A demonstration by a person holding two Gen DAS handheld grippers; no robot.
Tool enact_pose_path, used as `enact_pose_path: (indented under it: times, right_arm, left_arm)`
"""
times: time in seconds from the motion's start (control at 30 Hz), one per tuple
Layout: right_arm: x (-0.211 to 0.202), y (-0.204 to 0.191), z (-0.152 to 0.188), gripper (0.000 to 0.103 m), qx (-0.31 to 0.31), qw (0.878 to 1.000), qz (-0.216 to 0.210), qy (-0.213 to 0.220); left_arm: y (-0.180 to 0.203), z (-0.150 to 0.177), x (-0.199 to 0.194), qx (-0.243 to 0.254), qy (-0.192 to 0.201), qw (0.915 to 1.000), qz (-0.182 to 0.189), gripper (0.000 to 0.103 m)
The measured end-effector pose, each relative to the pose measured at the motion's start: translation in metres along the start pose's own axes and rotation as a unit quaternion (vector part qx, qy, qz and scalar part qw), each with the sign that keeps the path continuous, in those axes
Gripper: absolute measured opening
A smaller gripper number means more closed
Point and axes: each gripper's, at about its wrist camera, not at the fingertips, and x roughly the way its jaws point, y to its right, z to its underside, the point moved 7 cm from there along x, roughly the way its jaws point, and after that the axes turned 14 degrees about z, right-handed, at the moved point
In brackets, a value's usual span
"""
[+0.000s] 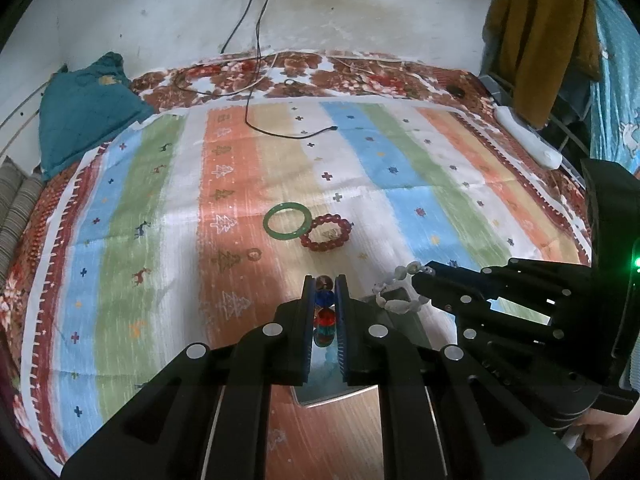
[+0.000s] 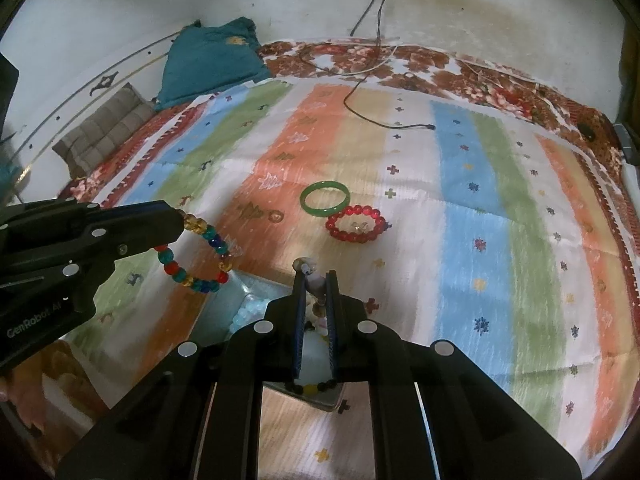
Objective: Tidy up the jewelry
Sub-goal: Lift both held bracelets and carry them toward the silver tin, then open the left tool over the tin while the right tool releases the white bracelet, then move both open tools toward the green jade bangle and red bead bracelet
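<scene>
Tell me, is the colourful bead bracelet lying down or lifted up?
Lifted up: the colourful bead bracelet hangs from the shut left gripper.

lying on the striped cloth point(image 2: 460, 208) covering the bed: green bangle point(image 2: 324, 199) touching red bead bracelet point(image 2: 356, 224), black cable point(image 2: 384, 122).

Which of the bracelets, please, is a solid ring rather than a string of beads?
The green bangle, lying on the cloth against the red beaded bracelet; every other bracelet is beaded.
</scene>
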Motion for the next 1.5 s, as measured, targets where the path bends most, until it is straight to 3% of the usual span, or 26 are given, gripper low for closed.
enact_pose_path:
  times: [0.43, 0.5, 0.53, 0.57, 0.6, 1.07, 1.5]
  right_arm:
    - [-0.004, -0.006, 0.009, 0.011, -0.005, 1.0, -0.006, -0.002]
    - [-0.001, -0.003, 0.01, 0.014, 0.001, 1.0, 0.002, -0.009]
    - [0.001, -0.002, 0.01, 0.017, 0.003, 1.0, 0.004, -0.012]
    - [0.001, 0.0, 0.01, 0.027, 0.005, 1.0, 0.007, -0.013]
    - [0.002, 0.002, 0.01, 0.03, 0.007, 1.0, 0.011, -0.014]
    - [0.011, 0.017, 0.008, 0.031, 0.032, 0.999, 0.025, -0.031]
    - [0.017, 0.021, 0.005, 0.044, 0.035, 0.998, 0.032, -0.036]
  left_arm:
    - [0.002, 0.011, -0.001, -0.006, -0.008, 0.9999, 0.004, 0.01]
    - [-0.001, 0.012, 0.0, -0.011, -0.01, 0.9999, 0.003, 0.014]
    - [-0.002, 0.012, 0.0, -0.014, -0.011, 0.9998, 0.003, 0.021]
    - [-0.004, 0.012, 0.0, -0.017, -0.011, 0.9998, 0.0, 0.022]
    - [-0.005, 0.012, 0.0, -0.018, -0.011, 0.9998, -0.005, 0.022]
    - [-0.015, 0.01, 0.0, -0.025, -0.007, 0.9993, -0.025, 0.034]
    - [-0.023, 0.007, 0.003, -0.032, -0.008, 0.9991, -0.027, 0.046]
